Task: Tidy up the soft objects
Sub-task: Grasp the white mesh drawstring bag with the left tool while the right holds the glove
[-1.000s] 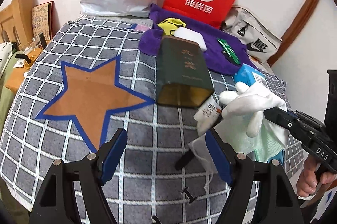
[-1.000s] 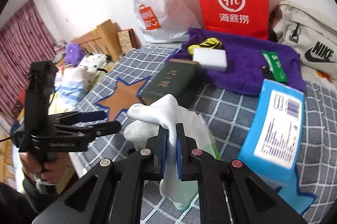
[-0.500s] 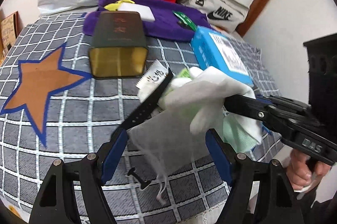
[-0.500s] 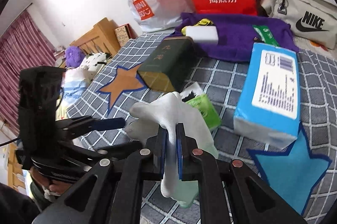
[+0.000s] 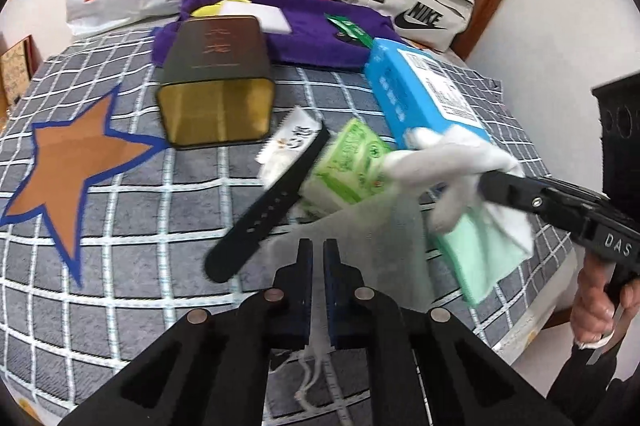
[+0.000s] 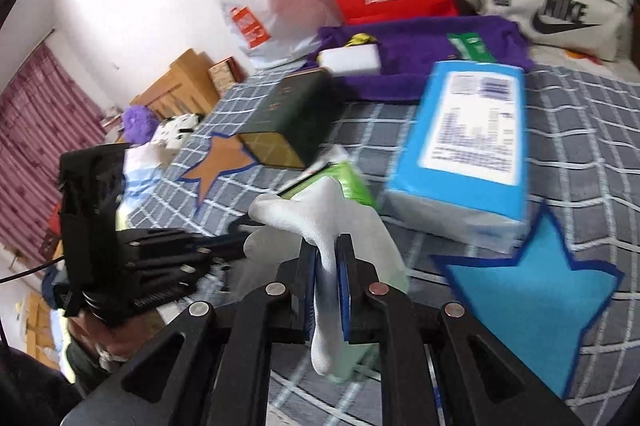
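Since a second ago the left gripper (image 5: 317,258) has gone from wide open to clamped, and it's now pinching the edge of a sheer white mesh pouch (image 5: 360,226) lying on the checked bedspread (image 5: 120,226). You can see loose drawstring threads trailing under the fingers, so I'd guess it has the mouth end.

Right gripper (image 6: 327,266) is clenched on a white cotton glove (image 6: 320,222), with a pale green cloth (image 6: 384,266) hanging along with it. From the left camera that bundle sits just right of and above the pouch, close to its far edge.

Handling-wise: the glove and cloth are light and floppy, no stiffness at all, so they'll droop and fold wherever they aren't pinched. Grabbing mid-body like this leaves the fingers dangling, which could snag on the rim. The pouch is flimsy too and will collapse unless its rim is lifted and kept taut, so the rim is the place to hold.

Clutter right around it: a black watch strap (image 5: 268,205), a green tissue pack (image 5: 348,165), a blue tissue pack (image 5: 424,93) and a dark tea tin (image 5: 218,77). My read is the glove goes into the pouch next.
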### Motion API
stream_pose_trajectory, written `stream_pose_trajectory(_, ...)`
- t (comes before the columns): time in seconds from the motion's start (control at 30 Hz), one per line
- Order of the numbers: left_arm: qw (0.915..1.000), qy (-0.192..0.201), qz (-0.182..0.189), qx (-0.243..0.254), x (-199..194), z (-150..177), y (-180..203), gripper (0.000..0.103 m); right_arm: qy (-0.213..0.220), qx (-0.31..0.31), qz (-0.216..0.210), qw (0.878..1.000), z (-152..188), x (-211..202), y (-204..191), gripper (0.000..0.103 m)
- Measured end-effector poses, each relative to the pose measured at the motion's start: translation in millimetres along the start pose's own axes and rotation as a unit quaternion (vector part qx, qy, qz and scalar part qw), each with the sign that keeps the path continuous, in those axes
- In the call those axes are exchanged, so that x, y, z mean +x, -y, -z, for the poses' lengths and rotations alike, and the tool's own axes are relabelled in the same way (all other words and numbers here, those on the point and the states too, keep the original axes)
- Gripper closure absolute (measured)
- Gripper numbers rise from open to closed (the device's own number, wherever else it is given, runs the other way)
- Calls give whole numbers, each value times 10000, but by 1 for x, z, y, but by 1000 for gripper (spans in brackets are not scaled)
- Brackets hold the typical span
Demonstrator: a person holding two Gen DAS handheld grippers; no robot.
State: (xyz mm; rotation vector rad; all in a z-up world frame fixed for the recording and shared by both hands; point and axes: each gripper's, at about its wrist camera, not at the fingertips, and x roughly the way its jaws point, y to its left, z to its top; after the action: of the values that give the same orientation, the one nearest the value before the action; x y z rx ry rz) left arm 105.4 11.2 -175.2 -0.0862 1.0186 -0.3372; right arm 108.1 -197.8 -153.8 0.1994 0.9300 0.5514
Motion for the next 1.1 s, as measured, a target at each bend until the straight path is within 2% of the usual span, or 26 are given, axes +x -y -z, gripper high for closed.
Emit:
stream_pose_trajectory(0.17, 9997, -206, -95, -74, 1, 5, -5, 96, -5, -19, 536, 9986, 11, -14, 19, 91)
stream_pose_trajectory(0.2, 9996, -260, -82, -78, 3, 6, -4, 93, -14, 15, 574, 9984, 13, -15, 23, 91)
stream_pose_trajectory(0.23, 9994, -317, -83, -78, 6, 7, -1, 88, -34, 43, 616, 9981, 16, -14, 27, 91)
stream_pose_trajectory(0.3, 9992, -369, -145, -5, 12, 9, 6, 58, -82, 58, 728, 9973, 22, -11, 32, 91)
stream_pose_trajectory(0.37, 9990, -389, -222, 84, 15, 11, 13, 46, -123, 56, 800, 9967, 27, -6, 35, 90)
stream_pose_trajectory(0.43, 9987, -430, -248, 149, 19, 12, 20, 42, -174, 20, 787, 9967, 29, 0, 35, 83)
stream_pose_trajectory(0.5, 9984, -432, -296, 198, 22, 11, 25, 32, -216, 9, 812, 9965, 32, 5, 36, 59)
stream_pose_trajectory(0.53, 9982, -440, -315, 240, 24, 12, 28, 29, -190, 9, 831, 9964, 33, 6, 36, 55)
stream_pose_trajectory(0.67, 9975, -455, -423, 322, 32, 11, 37, 14, -183, 61, 775, 9968, 33, 14, 37, 47)
stream_pose_trajectory(0.77, 9962, -466, -600, 433, 38, 10, 45, 7, -127, 144, 739, 9971, 33, 17, 40, 43)
stream_pose_trajectory(0.87, 9945, -433, -795, 523, 43, 10, 52, 5, -42, 169, 725, 9972, 34, 18, 43, 44)
stream_pose_trajectory(0.93, 9937, -393, -915, 519, 45, 10, 54, 6, 14, 144, 812, 9966, 34, 16, 44, 53)
stream_pose_trajectory(1.0, 9922, -351, -1018, 629, 46, 11, 58, 9, -19, 141, 917, 9957, 34, 15, 47, 75)
stream_pose_trajectory(1.03, 9921, -316, -1012, 669, 46, 11, 60, 11, -33, 156, 937, 9955, 35, 15, 49, 80)
stream_pose_trajectory(1.1, 9925, -252, -957, 716, 43, 11, 62, 27, -49, 161, 934, 9955, 36, 13, 52, 89)
